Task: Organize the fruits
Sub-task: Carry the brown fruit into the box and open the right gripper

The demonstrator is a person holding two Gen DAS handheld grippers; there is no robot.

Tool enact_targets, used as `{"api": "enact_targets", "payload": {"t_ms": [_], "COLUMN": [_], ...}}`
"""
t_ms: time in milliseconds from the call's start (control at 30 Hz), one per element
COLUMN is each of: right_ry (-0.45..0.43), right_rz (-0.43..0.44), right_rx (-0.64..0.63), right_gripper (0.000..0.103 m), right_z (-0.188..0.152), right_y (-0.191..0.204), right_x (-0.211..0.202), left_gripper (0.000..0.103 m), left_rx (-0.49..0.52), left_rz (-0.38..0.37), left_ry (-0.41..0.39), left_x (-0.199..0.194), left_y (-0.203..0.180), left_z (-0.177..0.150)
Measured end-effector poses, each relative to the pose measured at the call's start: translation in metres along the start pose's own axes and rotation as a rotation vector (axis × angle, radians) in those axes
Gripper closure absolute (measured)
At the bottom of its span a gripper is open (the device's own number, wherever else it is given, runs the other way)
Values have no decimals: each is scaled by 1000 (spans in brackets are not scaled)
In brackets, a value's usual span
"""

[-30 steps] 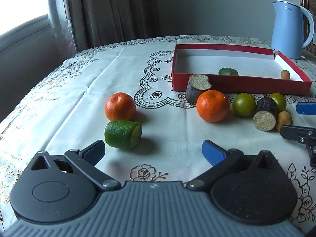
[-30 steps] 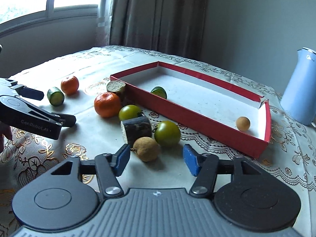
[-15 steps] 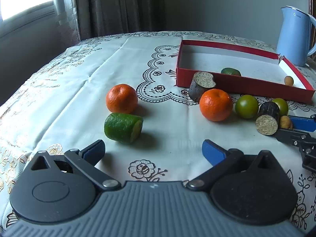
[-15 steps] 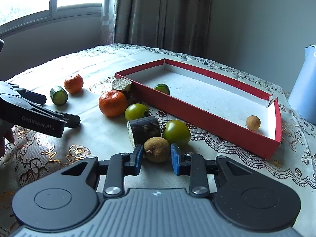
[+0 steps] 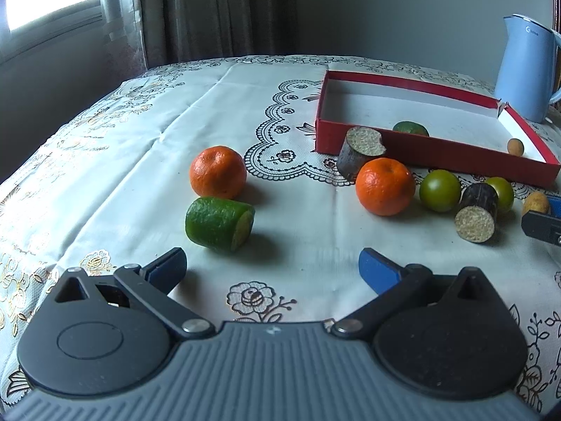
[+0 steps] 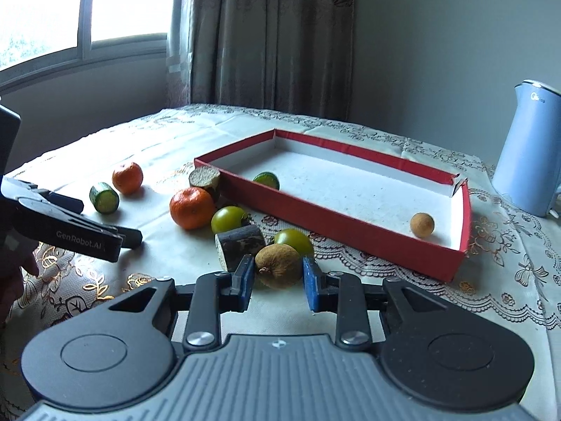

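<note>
My right gripper (image 6: 277,279) is shut on a brown fuzzy fruit (image 6: 278,269) and holds it just above the cloth, in front of the red tray (image 6: 336,222). A small tan fruit (image 6: 421,225) and a green piece (image 6: 266,180) lie in the tray. Beside the held fruit are a dark cut log piece (image 6: 240,247), two green round fruits (image 6: 294,241) (image 6: 228,219) and an orange (image 6: 192,207). My left gripper (image 5: 271,270) is open and empty, just short of a green cucumber piece (image 5: 220,224) and a second orange (image 5: 217,172).
A light blue kettle (image 6: 533,147) stands at the tray's far right corner. Another cut log piece (image 5: 361,152) leans on the tray's near wall. The patterned tablecloth (image 5: 140,161) drops off at the left, toward curtains and a window.
My right gripper closed its pads on the brown fruit and lifted it slightly. My left gripper stayed open and shifted a little, with the cucumber piece nearer its left pad.
</note>
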State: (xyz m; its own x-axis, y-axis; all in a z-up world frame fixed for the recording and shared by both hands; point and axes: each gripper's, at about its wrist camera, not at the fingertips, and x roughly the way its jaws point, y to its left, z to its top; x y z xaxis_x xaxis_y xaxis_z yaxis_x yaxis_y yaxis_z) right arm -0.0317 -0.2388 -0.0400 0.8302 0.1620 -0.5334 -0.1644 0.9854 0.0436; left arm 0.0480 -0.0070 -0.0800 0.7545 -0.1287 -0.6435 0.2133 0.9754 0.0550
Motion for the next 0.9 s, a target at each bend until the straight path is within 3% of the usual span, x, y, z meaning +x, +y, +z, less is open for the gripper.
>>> {"api": "enact_targets", "payload": {"t_ms": [367, 700, 900], "right_ry": [-28, -74, -48], "right_rz": [-27, -98, -167], "right_rx": [21, 56, 92], "right_gripper": [74, 74, 74], "right_z": [2, 42, 59], "right_y": [-8, -41, -69], "right_x": [-6, 2, 34], "left_gripper": [0, 0, 0], "left_rx": [-2, -11, -14], "left_rz": [-1, -7, -9], "left_ry": [-2, 0, 1], "left_x": [-1, 0, 0], "left_y": [0, 2, 2], "left_z": [-1, -1, -1]}}
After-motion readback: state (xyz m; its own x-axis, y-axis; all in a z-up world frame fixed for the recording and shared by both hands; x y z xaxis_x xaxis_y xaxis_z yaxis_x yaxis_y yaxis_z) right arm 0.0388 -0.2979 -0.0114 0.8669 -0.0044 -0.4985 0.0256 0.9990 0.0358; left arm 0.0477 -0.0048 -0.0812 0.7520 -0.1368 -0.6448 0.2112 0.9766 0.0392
